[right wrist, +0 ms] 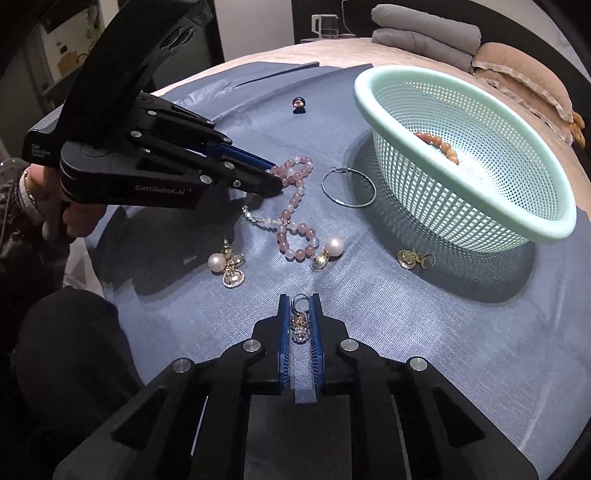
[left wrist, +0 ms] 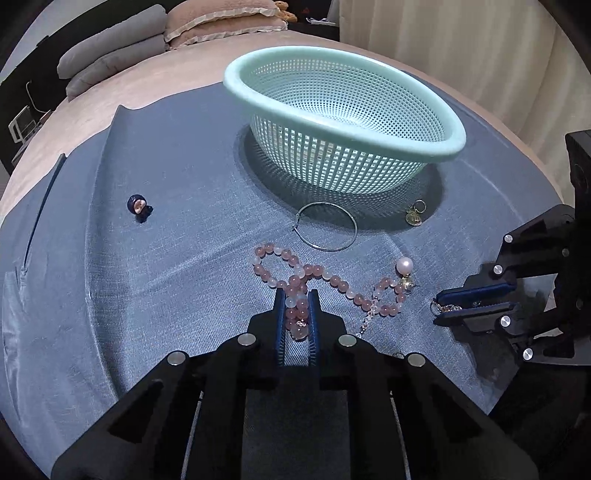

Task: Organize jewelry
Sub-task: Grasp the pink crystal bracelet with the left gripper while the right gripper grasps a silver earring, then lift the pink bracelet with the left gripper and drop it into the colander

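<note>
My left gripper (left wrist: 297, 295) is shut on a pink bead bracelet (left wrist: 332, 280) that lies on the blue cloth; it also shows in the right wrist view (right wrist: 275, 173) at the bracelet (right wrist: 295, 206). My right gripper (right wrist: 299, 301) is shut on a gold crystal earring (right wrist: 300, 323); it also shows in the left wrist view (left wrist: 437, 306). The mint mesh basket (left wrist: 424, 122) stands behind, with an orange bead bracelet (right wrist: 439, 146) inside. A silver hoop (left wrist: 327, 227), a pearl earring (left wrist: 404, 271) and a gold pendant (left wrist: 413, 214) lie near it.
A dark blue bead charm (left wrist: 138, 206) lies far left on the cloth. Another pearl earring with a gold piece (right wrist: 227, 267) lies near the cloth's edge. Pillows (left wrist: 221, 22) and folded grey blankets (right wrist: 424, 29) sit on the bed behind.
</note>
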A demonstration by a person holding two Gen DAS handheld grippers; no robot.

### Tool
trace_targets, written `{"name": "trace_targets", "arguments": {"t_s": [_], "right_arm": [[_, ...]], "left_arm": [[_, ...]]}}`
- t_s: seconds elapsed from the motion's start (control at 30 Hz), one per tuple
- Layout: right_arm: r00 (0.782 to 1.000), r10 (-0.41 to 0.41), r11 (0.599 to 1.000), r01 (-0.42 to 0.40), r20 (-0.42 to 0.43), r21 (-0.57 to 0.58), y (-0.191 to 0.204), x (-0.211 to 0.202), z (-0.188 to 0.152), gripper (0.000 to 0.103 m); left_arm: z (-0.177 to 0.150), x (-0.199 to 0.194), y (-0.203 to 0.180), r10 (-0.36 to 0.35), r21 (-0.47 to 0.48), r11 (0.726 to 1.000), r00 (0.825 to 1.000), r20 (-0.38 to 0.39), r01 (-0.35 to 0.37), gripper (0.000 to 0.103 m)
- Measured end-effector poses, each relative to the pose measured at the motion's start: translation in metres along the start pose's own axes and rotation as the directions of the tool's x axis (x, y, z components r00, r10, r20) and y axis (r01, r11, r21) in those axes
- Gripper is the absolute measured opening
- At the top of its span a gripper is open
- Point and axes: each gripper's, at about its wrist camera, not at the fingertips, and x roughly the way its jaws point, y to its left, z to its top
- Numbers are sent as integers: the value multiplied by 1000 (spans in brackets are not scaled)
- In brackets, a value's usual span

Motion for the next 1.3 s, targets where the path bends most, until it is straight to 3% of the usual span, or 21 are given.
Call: {"name": "trace_targets", "arguments": {"t_s": [0.3, 0.53, 0.8, 1.03, 1.3], "right_arm": [[999, -6, 1000, 6, 40, -9, 1, -28, -4, 10], [993, -55, 997, 59, 101, -41, -2, -64, 3, 10], [978, -122, 988, 135, 168, -69, -15, -100, 20, 10], [952, -179, 978, 201, 248, -63, -38, -130, 45, 10], [938, -216, 969, 240, 271, -60, -67, -126, 73, 10]], "left_arm": [[-13, -26, -1, 26, -65, 998, 999, -20, -27, 10], [0, -67, 1, 64, -55, 997, 997, 36, -62, 9], [38, -120, -3, 102, 4, 995, 984, 149, -104, 8], [84, -151, -2, 137, 48, 987, 962, 238, -152, 8], [141, -175, -5, 125, 96, 982, 936, 330, -165, 8]]}}
